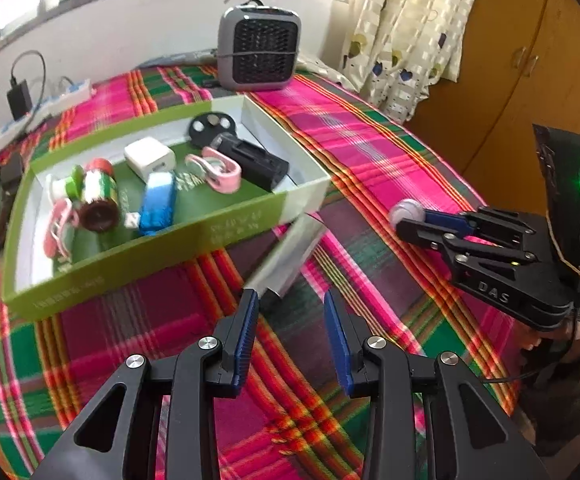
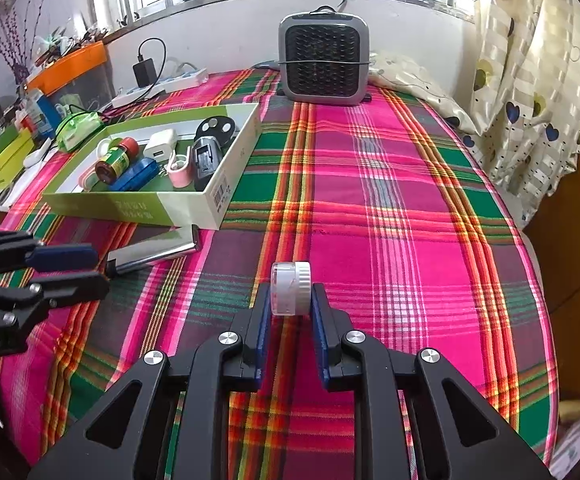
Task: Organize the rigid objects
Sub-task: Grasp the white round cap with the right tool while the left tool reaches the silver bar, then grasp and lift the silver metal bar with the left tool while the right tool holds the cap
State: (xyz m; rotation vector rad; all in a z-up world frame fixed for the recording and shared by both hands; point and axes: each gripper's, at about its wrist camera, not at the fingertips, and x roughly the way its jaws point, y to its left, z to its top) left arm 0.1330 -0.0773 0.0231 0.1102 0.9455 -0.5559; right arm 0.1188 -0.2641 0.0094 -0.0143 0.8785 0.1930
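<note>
At the far left, my green box (image 1: 138, 252) sits on the plaid surface (image 2: 389, 200) and serves as my landmark. Inside it lie a brown bottle (image 1: 98, 196) with a red cap, a blue rectangular block (image 1: 156, 204), a white charger (image 1: 150, 158), a pink clip (image 1: 218, 170), a black rectangular device (image 1: 256, 160) and a black disc (image 1: 212, 126). Just beside the box's near right corner, a silver metallic bar (image 2: 154, 252) lies flat on the cloth. My left claw (image 1: 291, 312) hangs near that bar's end with its fingers apart and nothing between them. Further right of the box, well apart from it, my right claw (image 2: 291, 300) is clamped on a small white jar (image 2: 291, 288), held above the cloth. Beyond the box, at the back, stands a grey heater (image 2: 322, 65).
</note>
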